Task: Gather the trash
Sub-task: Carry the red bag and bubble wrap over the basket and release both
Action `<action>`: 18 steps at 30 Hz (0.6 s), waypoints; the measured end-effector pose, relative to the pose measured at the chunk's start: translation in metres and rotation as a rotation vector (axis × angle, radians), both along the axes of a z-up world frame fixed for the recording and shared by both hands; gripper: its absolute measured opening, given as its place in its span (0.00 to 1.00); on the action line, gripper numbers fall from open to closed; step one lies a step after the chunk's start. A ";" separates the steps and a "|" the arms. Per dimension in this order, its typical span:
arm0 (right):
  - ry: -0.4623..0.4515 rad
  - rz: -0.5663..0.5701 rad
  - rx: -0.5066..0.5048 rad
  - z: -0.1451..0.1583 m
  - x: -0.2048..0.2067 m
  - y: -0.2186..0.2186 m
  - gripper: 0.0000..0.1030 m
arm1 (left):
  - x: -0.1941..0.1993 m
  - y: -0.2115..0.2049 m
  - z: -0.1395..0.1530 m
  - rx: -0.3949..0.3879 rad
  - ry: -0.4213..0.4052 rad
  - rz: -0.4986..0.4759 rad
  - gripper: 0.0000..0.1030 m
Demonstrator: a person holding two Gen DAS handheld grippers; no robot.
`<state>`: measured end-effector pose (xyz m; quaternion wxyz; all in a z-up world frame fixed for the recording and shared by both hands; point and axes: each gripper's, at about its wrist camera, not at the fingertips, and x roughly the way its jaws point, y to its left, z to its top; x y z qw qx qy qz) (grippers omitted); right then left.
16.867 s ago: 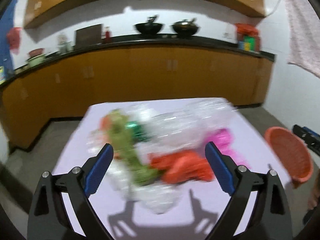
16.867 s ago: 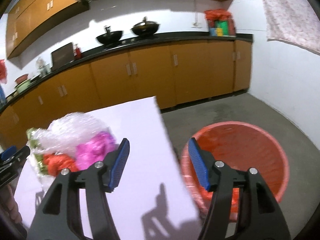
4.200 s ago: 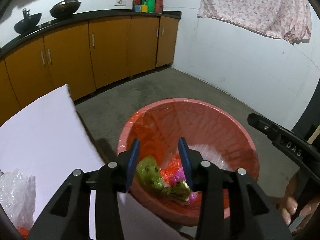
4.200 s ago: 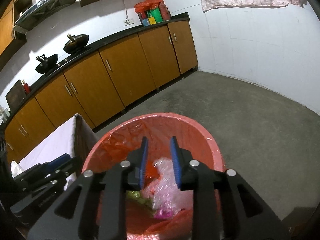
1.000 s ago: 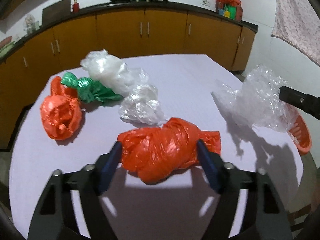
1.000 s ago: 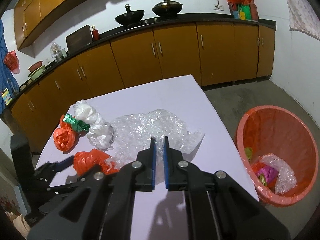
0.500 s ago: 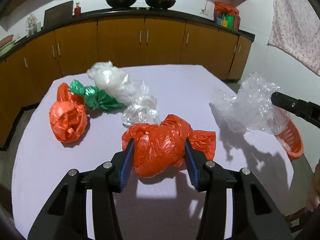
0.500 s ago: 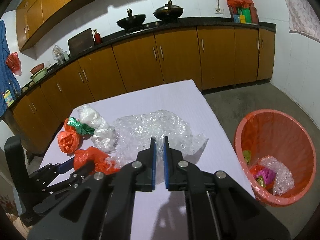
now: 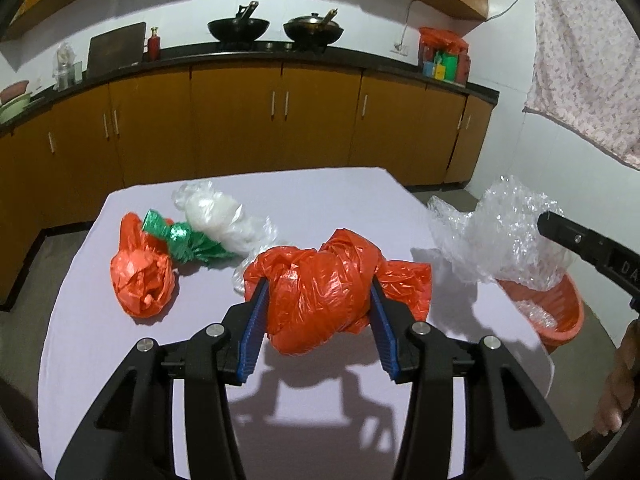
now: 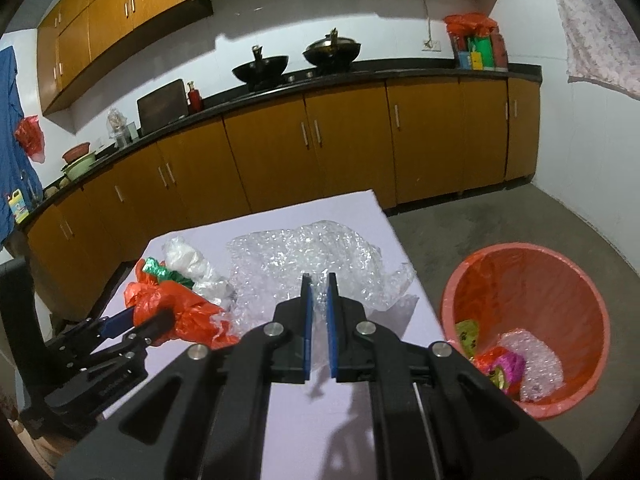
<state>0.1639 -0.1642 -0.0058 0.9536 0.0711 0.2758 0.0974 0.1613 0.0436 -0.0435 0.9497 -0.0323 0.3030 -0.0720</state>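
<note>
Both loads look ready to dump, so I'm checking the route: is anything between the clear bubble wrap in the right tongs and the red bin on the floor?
Nothing visible blocks it. The bubble wrap hangs over the table's right part; only bare tabletop and floor lie before the red bin.

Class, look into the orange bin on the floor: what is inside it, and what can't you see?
In the bin: bubble wrap, a pink wad, a green wrapper and some red plastic. Anything beneath them, and the bin's bottom, is hidden.

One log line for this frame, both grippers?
left gripper: shut on red bag | right gripper: shut on bubble wrap | bin: partly filled
</note>
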 end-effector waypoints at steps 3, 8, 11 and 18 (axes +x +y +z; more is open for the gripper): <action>-0.014 -0.021 0.000 0.005 -0.004 -0.010 0.07 | -0.002 -0.008 0.007 -0.006 -0.012 -0.011 0.47; -0.039 -0.061 -0.015 0.012 -0.011 -0.030 0.07 | -0.003 -0.022 0.016 -0.018 -0.025 -0.033 0.47; -0.052 -0.089 -0.032 0.015 -0.014 -0.041 0.07 | -0.002 -0.033 0.021 -0.027 -0.034 -0.050 0.47; -0.067 -0.174 -0.054 0.018 -0.019 -0.080 0.07 | 0.005 -0.071 0.029 -0.028 -0.050 -0.110 0.47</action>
